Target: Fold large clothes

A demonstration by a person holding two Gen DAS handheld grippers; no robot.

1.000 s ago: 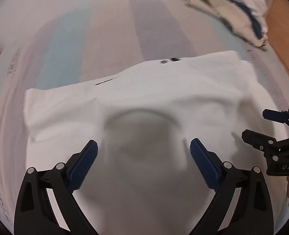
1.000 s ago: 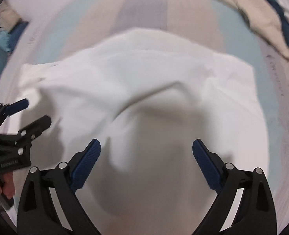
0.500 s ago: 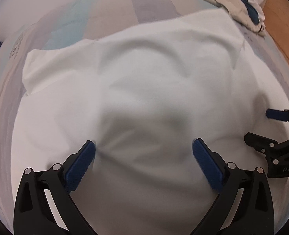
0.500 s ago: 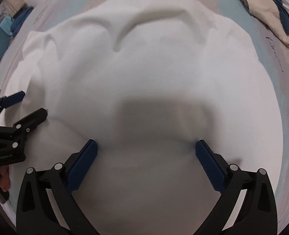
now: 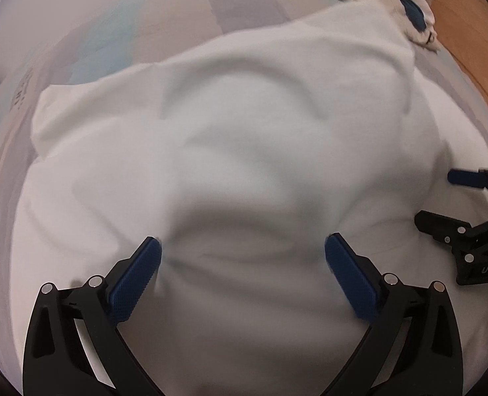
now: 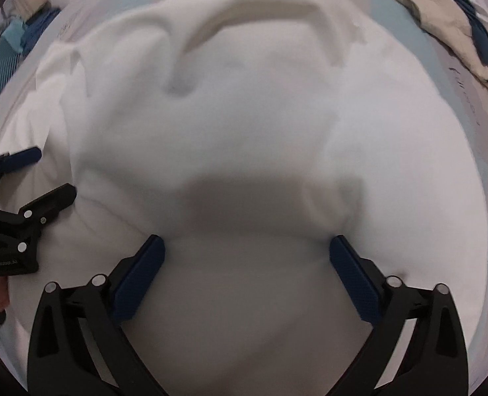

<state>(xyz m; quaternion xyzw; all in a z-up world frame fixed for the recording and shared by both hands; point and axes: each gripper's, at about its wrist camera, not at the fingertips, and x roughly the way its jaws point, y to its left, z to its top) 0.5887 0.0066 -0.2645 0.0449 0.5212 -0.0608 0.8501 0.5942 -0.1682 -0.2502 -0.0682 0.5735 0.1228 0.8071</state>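
1. Spreading across nearly the whole frame in both wrist views: a rumpled white garment (image 5: 244, 125), lying on a pastel striped bedsheet (image 5: 118, 33).
2. Hovering low over the cloth with blue pads wide apart, gripping nothing: the left gripper (image 5: 243, 257) and the right gripper (image 6: 246, 254).
3. Lying bunched at the upper right of the frame, touching the garment's far corner: a beige, white and blue clothes pile (image 6: 458, 16).
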